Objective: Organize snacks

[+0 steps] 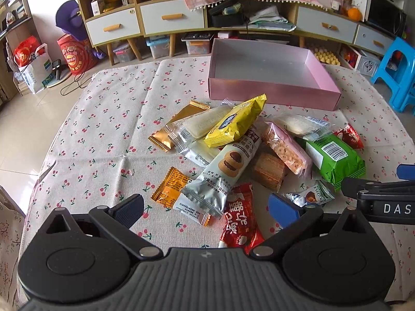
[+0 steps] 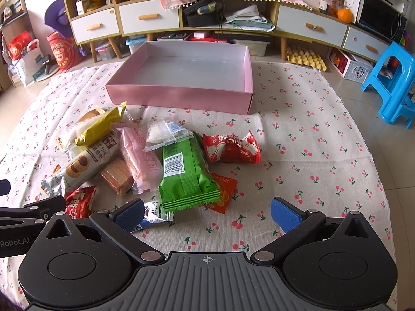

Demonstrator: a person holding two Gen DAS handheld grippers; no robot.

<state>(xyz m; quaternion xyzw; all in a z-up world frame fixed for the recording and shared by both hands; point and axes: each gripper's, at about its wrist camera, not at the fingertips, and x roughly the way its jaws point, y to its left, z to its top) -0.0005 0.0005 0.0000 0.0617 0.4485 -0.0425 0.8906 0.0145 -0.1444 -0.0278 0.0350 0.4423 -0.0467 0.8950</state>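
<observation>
A pile of wrapped snacks lies on the cherry-print tablecloth [image 1: 103, 129]: a yellow packet [image 1: 233, 124], a grey cookie packet [image 1: 223, 173], a green packet [image 1: 334, 158] [image 2: 184, 173], a pink bar [image 1: 288, 150], a red packet [image 1: 241, 220] and a small truffle chocolate [image 2: 155, 216]. An empty pink box [image 1: 269, 88] [image 2: 181, 96] stands beyond the pile. My left gripper [image 1: 207, 208] is open above the near end of the pile. My right gripper [image 2: 207, 215] is open, its left finger [image 2: 129, 213] beside the truffle chocolate.
The table's edges drop to a tiled floor. A long cabinet with drawers [image 1: 171, 18] stands behind, with storage bins under it. A blue plastic stool [image 2: 391, 77] is at the right, red bags [image 1: 75, 54] at the left.
</observation>
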